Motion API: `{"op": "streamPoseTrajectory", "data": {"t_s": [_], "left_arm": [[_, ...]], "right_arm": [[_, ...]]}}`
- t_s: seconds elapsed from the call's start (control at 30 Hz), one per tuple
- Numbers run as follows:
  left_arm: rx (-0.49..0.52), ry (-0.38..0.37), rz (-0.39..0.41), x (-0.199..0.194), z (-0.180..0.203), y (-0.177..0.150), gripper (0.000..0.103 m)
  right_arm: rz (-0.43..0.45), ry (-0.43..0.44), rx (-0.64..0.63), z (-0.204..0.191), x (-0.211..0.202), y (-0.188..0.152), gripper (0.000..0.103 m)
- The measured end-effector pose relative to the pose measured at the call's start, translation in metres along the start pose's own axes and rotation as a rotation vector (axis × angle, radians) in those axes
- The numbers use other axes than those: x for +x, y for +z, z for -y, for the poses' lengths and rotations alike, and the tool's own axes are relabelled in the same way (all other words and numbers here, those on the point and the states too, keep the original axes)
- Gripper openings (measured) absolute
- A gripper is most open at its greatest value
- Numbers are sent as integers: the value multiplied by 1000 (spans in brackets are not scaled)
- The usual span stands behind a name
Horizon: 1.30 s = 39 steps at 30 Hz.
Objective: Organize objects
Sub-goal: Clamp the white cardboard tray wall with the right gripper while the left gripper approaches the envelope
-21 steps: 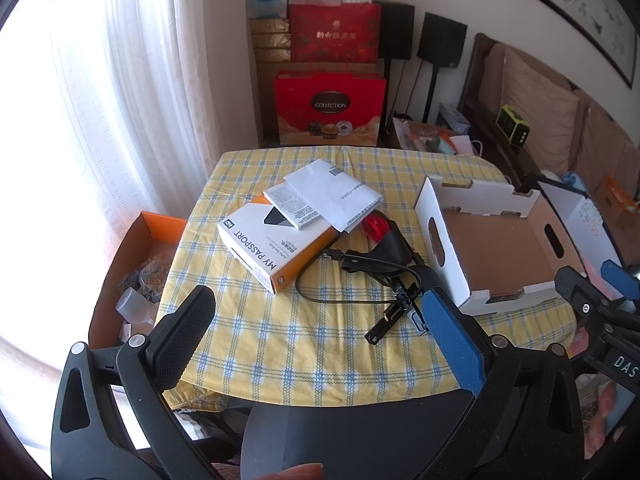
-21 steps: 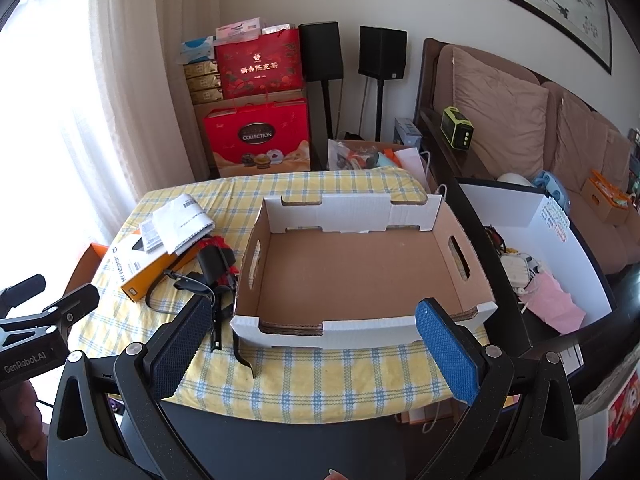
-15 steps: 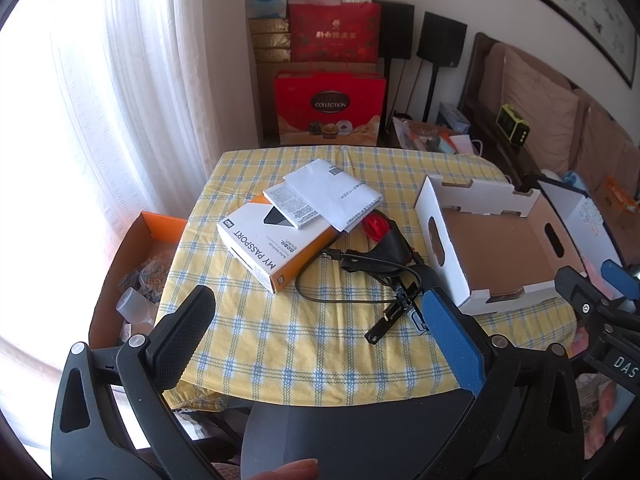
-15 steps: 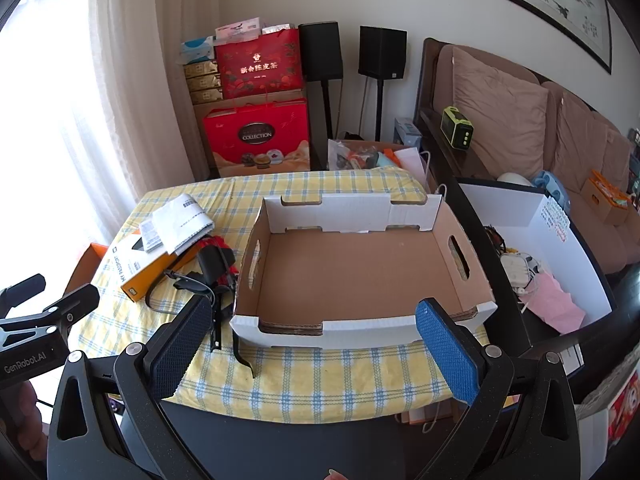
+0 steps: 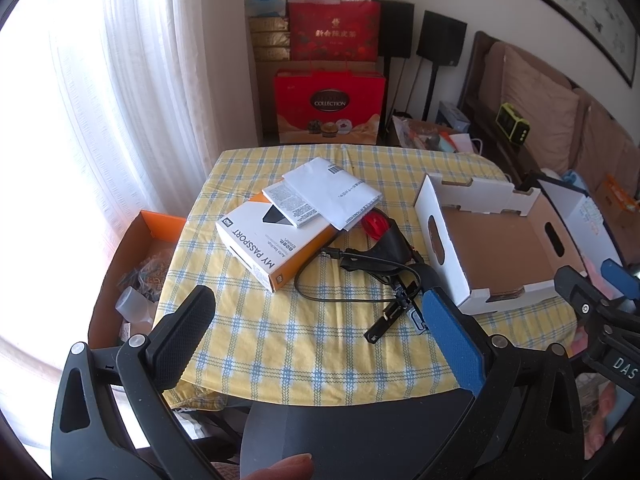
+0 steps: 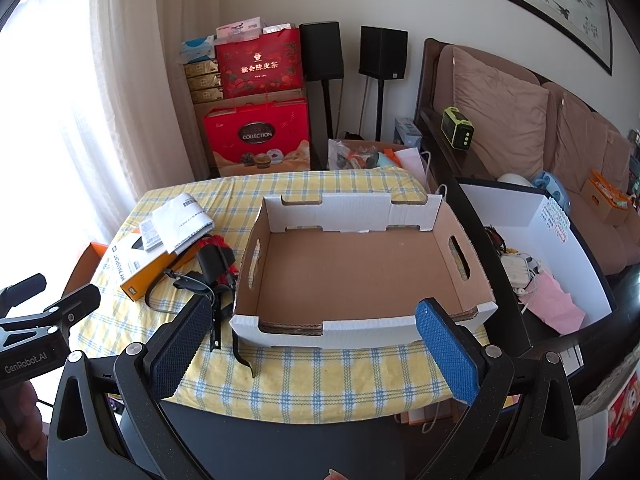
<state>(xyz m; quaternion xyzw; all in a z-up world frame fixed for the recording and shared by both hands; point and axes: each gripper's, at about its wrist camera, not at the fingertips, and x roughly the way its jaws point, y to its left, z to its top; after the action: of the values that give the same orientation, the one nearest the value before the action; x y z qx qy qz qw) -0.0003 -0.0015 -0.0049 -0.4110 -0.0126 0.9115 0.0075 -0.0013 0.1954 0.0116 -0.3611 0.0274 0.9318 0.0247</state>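
A white and orange "My Passport" box (image 5: 272, 244) lies on the yellow checked table (image 5: 304, 344), with white papers (image 5: 328, 196) on top. Beside it lie a black and red device (image 5: 384, 240) and a tangle of black cables (image 5: 360, 280). An open, empty cardboard tray (image 6: 360, 272) stands on the table's right half; it also shows in the left wrist view (image 5: 496, 240). My left gripper (image 5: 316, 332) is open and empty above the table's near edge. My right gripper (image 6: 316, 340) is open and empty in front of the tray.
An orange box (image 5: 136, 276) of small items sits on the floor left of the table. A white bin (image 6: 552, 264) with cables stands to the right. Red gift boxes (image 6: 260, 136) and speakers (image 6: 324, 52) line the far wall. A brown sofa (image 6: 520, 132) is at right.
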Motion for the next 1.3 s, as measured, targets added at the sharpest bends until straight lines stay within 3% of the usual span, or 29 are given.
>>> {"op": "streamPoseTrajectory", "data": {"t_s": [0.73, 1.07, 1.3], "left_arm": [[17, 0, 2, 8, 2, 5, 103], [41, -15, -3, 38, 1, 23, 103], [23, -78, -19, 59, -5, 38, 103]], "right_arm": [[-1, -10, -1, 2, 4, 3, 103], [-26, -76, 30, 49, 34, 12, 103], [-66, -102, 76, 89, 58, 21, 103]]}}
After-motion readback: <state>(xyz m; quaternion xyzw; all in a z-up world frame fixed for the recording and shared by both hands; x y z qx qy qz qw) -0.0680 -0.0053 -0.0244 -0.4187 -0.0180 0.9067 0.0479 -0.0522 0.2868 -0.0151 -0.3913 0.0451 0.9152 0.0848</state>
